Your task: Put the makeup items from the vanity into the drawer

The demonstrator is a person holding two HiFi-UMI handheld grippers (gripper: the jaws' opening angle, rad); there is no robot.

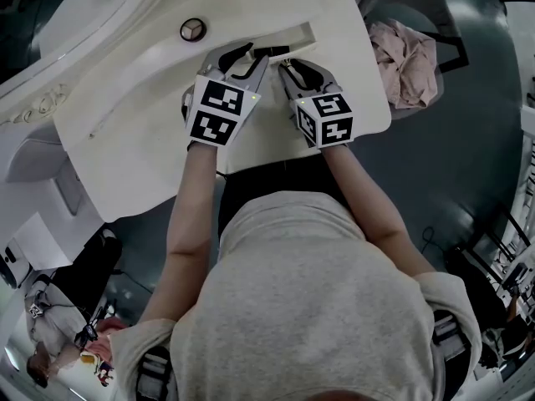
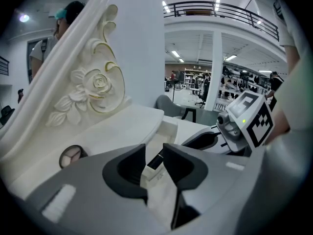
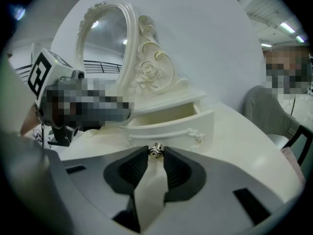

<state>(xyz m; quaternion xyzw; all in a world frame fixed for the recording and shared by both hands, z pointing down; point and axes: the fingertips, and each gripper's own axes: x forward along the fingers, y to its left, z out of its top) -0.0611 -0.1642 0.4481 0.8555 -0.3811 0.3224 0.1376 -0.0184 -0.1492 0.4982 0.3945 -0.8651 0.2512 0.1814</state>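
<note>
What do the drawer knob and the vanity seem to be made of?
The drawer knob looks like metal: silver, shiny, with a dark embossed pattern. The vanity may be painted wood or moulded resin, I cannot tell which: smooth cream surface with a soft sheen, carved roses edged in gold.

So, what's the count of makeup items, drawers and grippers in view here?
Makeup items: 2 (round compact, dark tube)
Drawers: 1 (open drawer)
Grippers: 2 (left gripper; right gripper, on the drawer knob)
Total: 5
</note>
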